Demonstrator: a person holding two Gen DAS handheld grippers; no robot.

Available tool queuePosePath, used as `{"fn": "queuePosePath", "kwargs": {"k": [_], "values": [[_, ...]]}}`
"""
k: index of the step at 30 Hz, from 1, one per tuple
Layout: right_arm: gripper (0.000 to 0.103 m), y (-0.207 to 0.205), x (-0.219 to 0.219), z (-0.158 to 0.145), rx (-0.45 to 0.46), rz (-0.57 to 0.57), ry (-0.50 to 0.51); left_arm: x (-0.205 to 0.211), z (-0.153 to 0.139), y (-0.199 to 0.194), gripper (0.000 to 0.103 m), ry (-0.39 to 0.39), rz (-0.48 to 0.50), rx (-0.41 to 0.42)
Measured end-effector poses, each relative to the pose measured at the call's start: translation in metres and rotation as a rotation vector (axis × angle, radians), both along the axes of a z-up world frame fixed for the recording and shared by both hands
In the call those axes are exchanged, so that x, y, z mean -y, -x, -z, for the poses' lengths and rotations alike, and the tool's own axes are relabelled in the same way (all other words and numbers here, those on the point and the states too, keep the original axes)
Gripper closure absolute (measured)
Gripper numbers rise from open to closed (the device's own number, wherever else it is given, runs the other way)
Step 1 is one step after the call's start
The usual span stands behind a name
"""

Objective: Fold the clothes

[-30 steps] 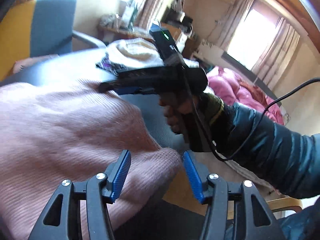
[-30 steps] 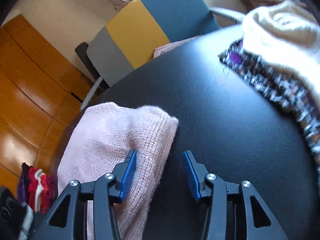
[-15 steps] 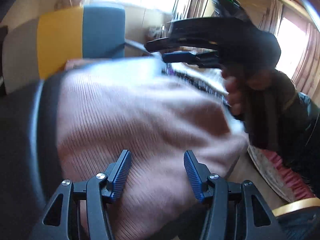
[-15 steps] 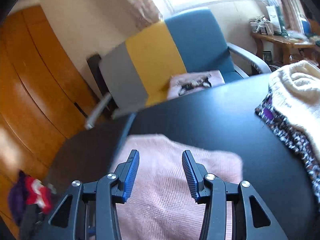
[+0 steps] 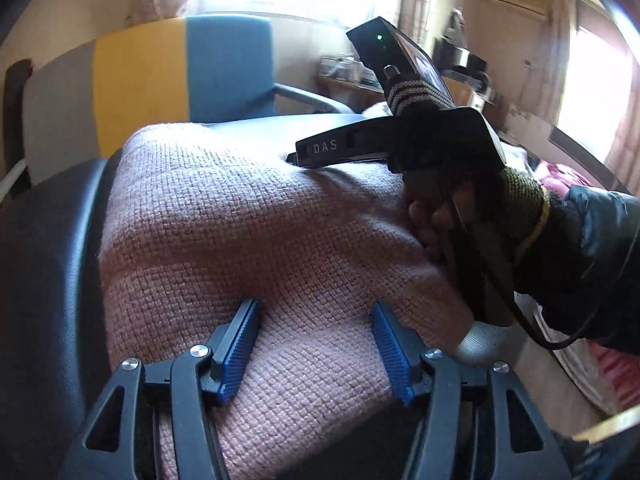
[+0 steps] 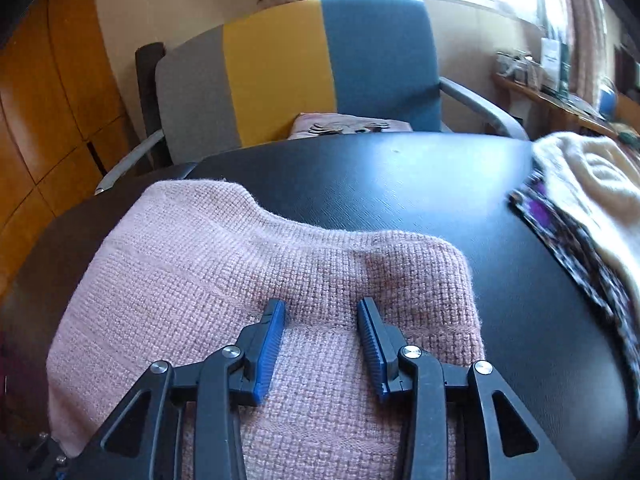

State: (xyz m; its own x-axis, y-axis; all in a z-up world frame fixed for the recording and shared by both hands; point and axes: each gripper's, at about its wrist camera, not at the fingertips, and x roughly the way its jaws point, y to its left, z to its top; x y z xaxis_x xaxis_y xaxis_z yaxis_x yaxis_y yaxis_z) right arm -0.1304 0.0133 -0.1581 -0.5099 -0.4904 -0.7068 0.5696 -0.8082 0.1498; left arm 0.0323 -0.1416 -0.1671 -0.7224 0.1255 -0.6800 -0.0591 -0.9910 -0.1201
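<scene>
Trouble, if it came, looked likely from the thickness of the pink knit sweater (image 6: pixel 248 276): it lay in a bulky folded pad on the black worktop (image 6: pixel 400 176), and a pad that plump could spring open or slide on the smooth top if pressed unevenly. Its near edge also seemed to hang over the worktop's rim (hard to be sure through the fisheye), so a careless push might have dragged it off.

Left hand-held gripper (image 5: pixel 316 352) sat low over the near part of the sweater (image 5: pixel 256 232), jaws wide apart, blue pads resting against the knit and closed on nothing. Right hand-held gripper (image 6: pixel 320 348) was likewise spread, somewhat narrower, fingers pressing down on the fabric with nothing pinched between them; in the left view it lay flat across the far side of the pad.

As for the lie, the bundle's long axis ran roughly left to right in the right view, its rounded folded edge facing away toward the striped armchair (image 6: pixel 320 64). A cream garment (image 6: pixel 588 188) on a dark patterned cloth (image 6: pixel 576 256) lay well apart to the right.
</scene>
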Motion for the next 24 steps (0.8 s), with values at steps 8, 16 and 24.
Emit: {"fn": "queuePosePath", "kwargs": {"k": [8, 16, 24], "values": [[0.046, 0.012, -0.002, -0.007, 0.055, -0.08, 0.106, 0.042, -0.038, -0.017, 0.042, -0.107, -0.121, -0.038], [0.023, 0.007, -0.052, -0.046, 0.126, -0.073, 0.301, 0.132, -0.041, -0.005, 0.032, -0.3, -0.263, -0.011], [0.017, 0.026, -0.085, -0.008, 0.333, -0.122, 0.305, 0.159, 0.007, 0.046, 0.031, -0.551, -0.209, 0.108]]}}
